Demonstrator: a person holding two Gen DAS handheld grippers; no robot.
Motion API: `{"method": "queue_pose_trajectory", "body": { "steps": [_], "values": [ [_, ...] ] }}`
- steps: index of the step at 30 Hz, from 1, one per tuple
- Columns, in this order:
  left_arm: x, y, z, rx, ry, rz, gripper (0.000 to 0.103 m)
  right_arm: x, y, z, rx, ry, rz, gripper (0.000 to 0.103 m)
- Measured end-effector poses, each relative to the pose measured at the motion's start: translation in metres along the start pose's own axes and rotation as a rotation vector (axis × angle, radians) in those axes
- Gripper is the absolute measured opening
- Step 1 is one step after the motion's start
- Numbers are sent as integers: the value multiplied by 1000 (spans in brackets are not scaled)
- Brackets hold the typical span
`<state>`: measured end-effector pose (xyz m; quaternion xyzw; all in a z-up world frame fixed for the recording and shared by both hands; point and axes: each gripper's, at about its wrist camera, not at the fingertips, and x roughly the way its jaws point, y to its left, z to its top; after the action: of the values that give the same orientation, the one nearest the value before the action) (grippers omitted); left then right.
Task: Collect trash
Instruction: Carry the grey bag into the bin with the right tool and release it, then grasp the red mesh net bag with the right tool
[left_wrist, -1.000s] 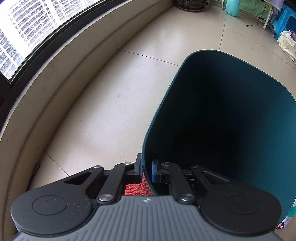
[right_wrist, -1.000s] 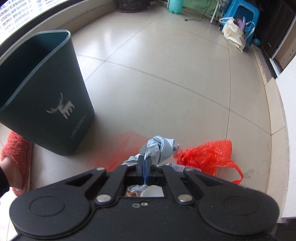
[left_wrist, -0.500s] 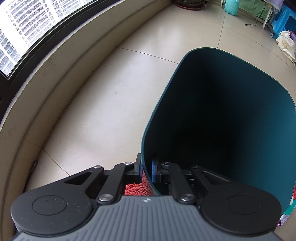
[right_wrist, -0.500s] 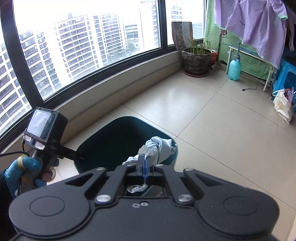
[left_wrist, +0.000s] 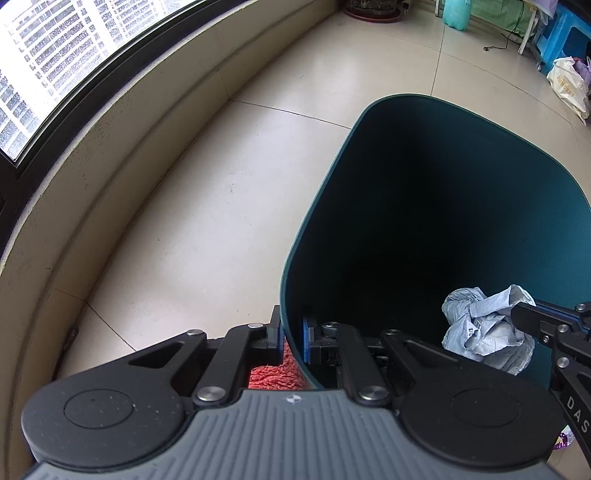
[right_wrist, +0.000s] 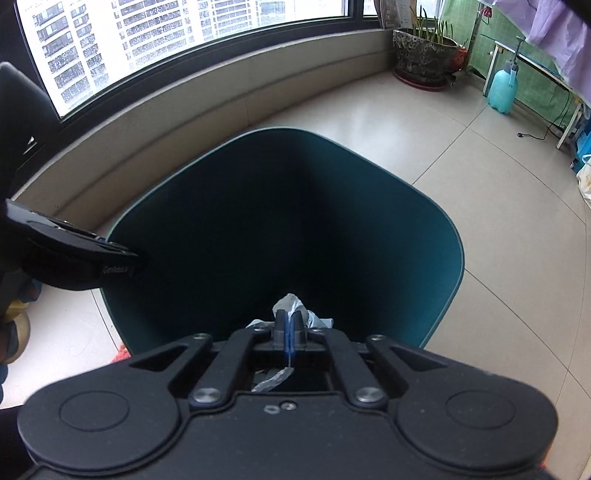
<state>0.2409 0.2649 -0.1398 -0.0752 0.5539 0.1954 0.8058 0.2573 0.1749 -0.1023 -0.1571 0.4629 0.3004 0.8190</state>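
A dark teal trash bin (left_wrist: 317, 221) (right_wrist: 448, 229) stands on the tiled floor, its inside dark. My left gripper (left_wrist: 291, 332) is shut on the bin's near rim, one finger outside and one inside. My right gripper (right_wrist: 287, 325) is shut on a crumpled grey-white plastic bag (left_wrist: 484, 328) (right_wrist: 291, 302) and holds it over the bin's open mouth. In the left wrist view the right gripper (left_wrist: 524, 314) comes in from the right edge with the bag. The left gripper (right_wrist: 125, 258) shows at the left edge of the right wrist view.
A curved low wall (right_wrist: 192, 110) under a big window runs behind the bin. A potted plant (right_wrist: 421, 51), a blue spray bottle (right_wrist: 502, 88) and a white bag (left_wrist: 569, 85) stand far off. A red fluffy slipper (left_wrist: 273, 373) lies under my left gripper.
My right gripper carried the crumpled bag from the floor litter across to above the bin's mouth. The left gripper kept its grip on the rim without moving.
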Motion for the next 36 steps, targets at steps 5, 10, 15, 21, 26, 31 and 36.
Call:
{"method": "queue_pose_trajectory", "body": {
  "steps": [5, 10, 15, 21, 26, 31, 36],
  "values": [
    [-3, 0, -1, -1, -1, -4, 8, 17, 4, 2, -3, 28, -11, 0],
    [-5, 2, 0, -14, 9, -16, 8, 21, 5, 1, -13, 43, -15, 0],
    [-6, 2, 3, -15, 15, -10, 8, 30, 1, 13, -8, 58, -17, 8],
    [-3, -3, 5, -11, 37, -5, 10, 15, -4, 14, 7, 41, 5, 16],
    [1, 0, 8, -22, 51, -16, 10, -25, -25, 8, 34, -7, 47, 27],
    [2, -1, 10, -23, 50, -5, 10, -79, -62, -10, 78, -76, 26, 41],
    [1, -7, 6, -11, 39, 16, 10, -118, -113, -46, 172, -112, -52, 60]
  ]
}}
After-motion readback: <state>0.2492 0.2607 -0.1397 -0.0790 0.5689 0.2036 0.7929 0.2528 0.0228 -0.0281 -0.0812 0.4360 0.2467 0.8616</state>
